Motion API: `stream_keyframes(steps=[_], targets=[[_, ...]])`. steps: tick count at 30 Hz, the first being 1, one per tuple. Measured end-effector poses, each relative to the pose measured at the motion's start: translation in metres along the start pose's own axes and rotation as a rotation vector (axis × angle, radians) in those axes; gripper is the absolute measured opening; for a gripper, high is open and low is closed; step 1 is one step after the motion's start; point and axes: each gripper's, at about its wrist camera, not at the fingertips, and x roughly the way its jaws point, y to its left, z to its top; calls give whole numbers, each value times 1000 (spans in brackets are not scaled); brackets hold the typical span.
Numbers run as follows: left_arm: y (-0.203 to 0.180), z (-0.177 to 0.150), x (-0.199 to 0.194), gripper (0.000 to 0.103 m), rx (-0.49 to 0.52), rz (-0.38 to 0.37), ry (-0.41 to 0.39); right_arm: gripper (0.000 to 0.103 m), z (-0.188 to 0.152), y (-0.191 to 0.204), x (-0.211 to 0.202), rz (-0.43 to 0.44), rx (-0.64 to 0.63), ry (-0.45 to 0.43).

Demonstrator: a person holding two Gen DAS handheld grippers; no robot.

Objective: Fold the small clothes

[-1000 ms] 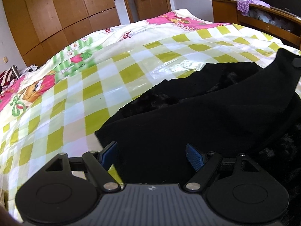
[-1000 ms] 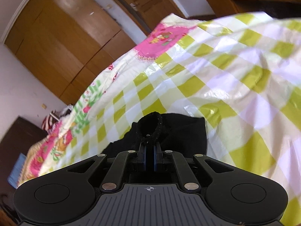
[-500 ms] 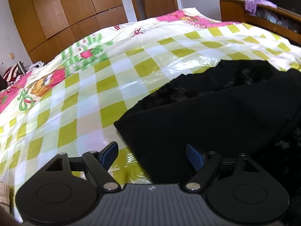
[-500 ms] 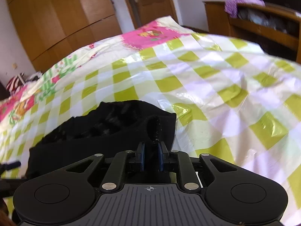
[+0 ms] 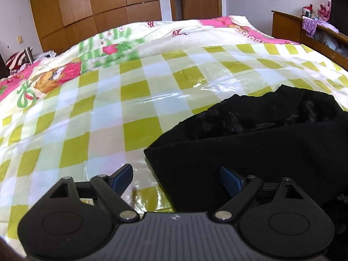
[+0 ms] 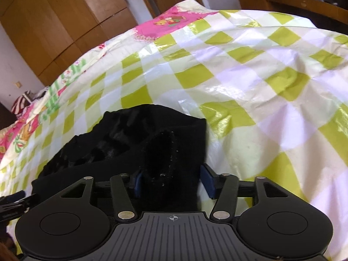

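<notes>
Right hand-held gripper (image 6: 173,181): jaws opening, pads clear of the black garment (image 6: 130,143) whose thick cuff lies between them. Left hand-held gripper (image 5: 176,177): jaws opening wide, the garment's near corner between the pads, unpinched.

Progress, judged: one fold laid, a smooth layer over a fleecy one, edges roughly matched; further folding and squaring probably remain.

Garment: black, knit outside, plush inside, soft and limp. It lies just ahead of both grippers on the bed (image 5: 134,100), which has a glossy, crinkled yellow-green check cover.
</notes>
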Motion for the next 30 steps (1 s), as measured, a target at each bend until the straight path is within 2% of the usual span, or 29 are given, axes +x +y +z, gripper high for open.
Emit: stream_keyframes(steps=[5,7,11,14,16,18,19,20,21,22,23,24,28,30], targets=[[14,-5,-13,101,12,49,-32,56,-3,-3,-3,28,-7,3],[22,-4,-9,102,-37,23,-20,58,-6,-5,-4,41,-6,-2],[26,1,13,102,-100,-16,26,69,-7,1,6,39,-35,22],[27,0,16,101,-137,-40,35,69,-5,-2,6,57,-39,31],[26,-1,16,94,-154,-56,39,67,-6,-5,6,63,-6,26],[27,-2,17,77,-182,-89,49,59,-7,-2,9,54,3,20],[29,-2,18,72,-200,-113,54,53,-8,-1,11,54,12,18],[31,-2,19,62,-212,-139,54,44,-8,0,12,61,26,19],[33,-2,18,55,-218,-156,49,40,-8,2,13,70,38,22],[34,-2,18,53,-220,-157,44,35,-7,4,14,76,43,23],[36,-1,18,44,-219,-151,41,32,-7,6,15,78,46,23],[38,0,18,31,-217,-134,41,31,-6,8,17,79,51,22],[57,-1,23,30,-223,-97,42,26,1,26,26,95,52,9],[68,2,25,31,-217,-53,38,26,7,41,34,102,30,5]])
